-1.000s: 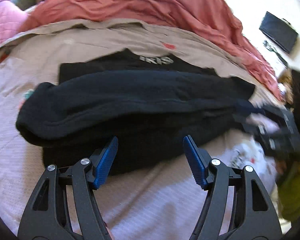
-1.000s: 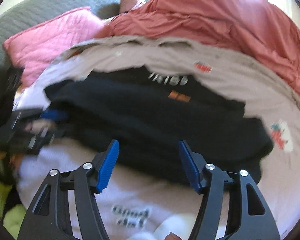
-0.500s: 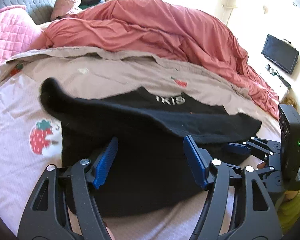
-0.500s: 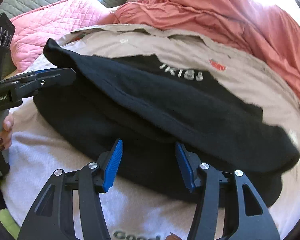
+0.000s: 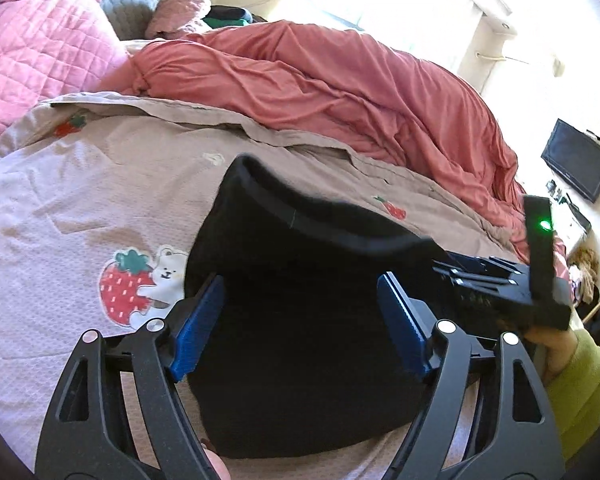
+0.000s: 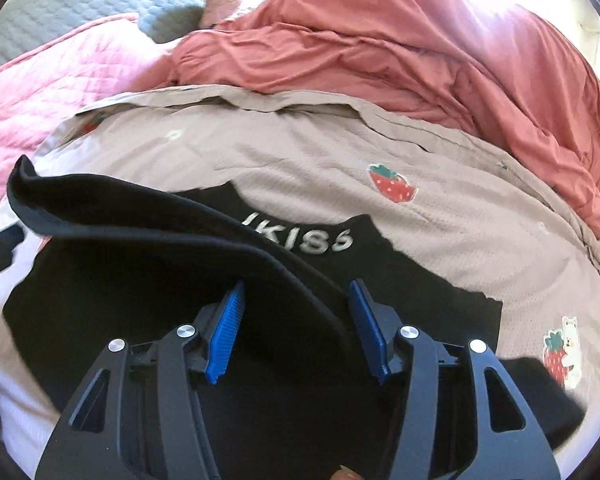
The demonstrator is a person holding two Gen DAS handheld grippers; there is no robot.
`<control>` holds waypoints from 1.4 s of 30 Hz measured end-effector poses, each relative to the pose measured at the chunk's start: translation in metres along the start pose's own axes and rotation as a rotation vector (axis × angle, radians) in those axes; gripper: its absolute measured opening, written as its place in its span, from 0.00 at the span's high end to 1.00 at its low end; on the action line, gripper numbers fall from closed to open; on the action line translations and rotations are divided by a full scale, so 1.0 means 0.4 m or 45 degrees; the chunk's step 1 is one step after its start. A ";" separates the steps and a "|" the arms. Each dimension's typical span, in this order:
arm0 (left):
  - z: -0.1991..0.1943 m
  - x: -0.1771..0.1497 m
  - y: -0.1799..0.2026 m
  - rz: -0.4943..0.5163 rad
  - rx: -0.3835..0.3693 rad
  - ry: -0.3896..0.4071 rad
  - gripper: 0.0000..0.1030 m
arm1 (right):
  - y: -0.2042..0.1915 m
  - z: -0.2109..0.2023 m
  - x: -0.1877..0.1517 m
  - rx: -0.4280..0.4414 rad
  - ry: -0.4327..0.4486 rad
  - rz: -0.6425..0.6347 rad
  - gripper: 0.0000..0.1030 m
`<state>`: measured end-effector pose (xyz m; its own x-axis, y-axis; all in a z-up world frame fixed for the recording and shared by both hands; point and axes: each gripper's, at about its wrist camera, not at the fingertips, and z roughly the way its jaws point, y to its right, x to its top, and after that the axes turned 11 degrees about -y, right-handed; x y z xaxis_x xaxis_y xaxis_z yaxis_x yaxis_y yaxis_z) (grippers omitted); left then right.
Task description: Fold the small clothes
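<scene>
I am folding the black shirt [image 6: 340, 280] on the bed cover [image 6: 480, 216]. One flap stands up in a curl across it. My left claw [image 5: 300, 320] is opening, with nothing pinched. My right claw [image 6: 296, 328] is apart too, holding nothing. Next I must press that flap down flat and line up the edges.

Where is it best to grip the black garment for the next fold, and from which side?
Probably the raised folded edge of the black garment. It stands up off the bedcover, so a jaw can slip under it from the near, open side; the rest lies flat.
</scene>
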<state>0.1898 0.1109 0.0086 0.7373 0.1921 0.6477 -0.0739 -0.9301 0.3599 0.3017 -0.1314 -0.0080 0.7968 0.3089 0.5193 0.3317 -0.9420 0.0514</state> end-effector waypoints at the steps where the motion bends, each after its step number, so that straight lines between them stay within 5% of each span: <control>1: -0.002 0.001 -0.004 -0.006 0.001 0.003 0.31 | 0.006 0.003 0.004 0.003 -0.003 0.016 0.49; 10: 0.005 0.002 -0.050 -0.107 0.013 -0.026 0.28 | 0.088 -0.020 -0.005 -0.043 0.075 0.119 0.40; 19: 0.037 -0.013 -0.034 -0.045 0.115 -0.096 0.26 | 0.242 -0.077 -0.053 -0.136 0.139 0.302 0.38; 28: 0.060 -0.026 -0.008 0.028 0.157 -0.132 0.25 | 0.220 -0.225 -0.207 -0.025 0.305 0.204 0.32; 36: 0.065 -0.035 0.003 0.054 0.200 -0.146 0.21 | 0.149 -0.160 -0.233 -0.002 0.103 0.070 0.32; 40: 0.053 -0.033 -0.028 -0.016 0.224 -0.143 0.19 | 0.173 -0.059 -0.207 -0.110 -0.079 0.169 0.32; 42: 0.046 -0.028 -0.059 -0.079 0.231 -0.145 0.19 | 0.194 -0.066 -0.212 -0.054 -0.047 0.235 0.32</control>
<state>0.1958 0.1251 -0.0194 0.8086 0.2238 0.5441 0.0888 -0.9606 0.2632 0.2465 -0.2344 -0.0255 0.8604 0.1344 0.4916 0.1575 -0.9875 -0.0057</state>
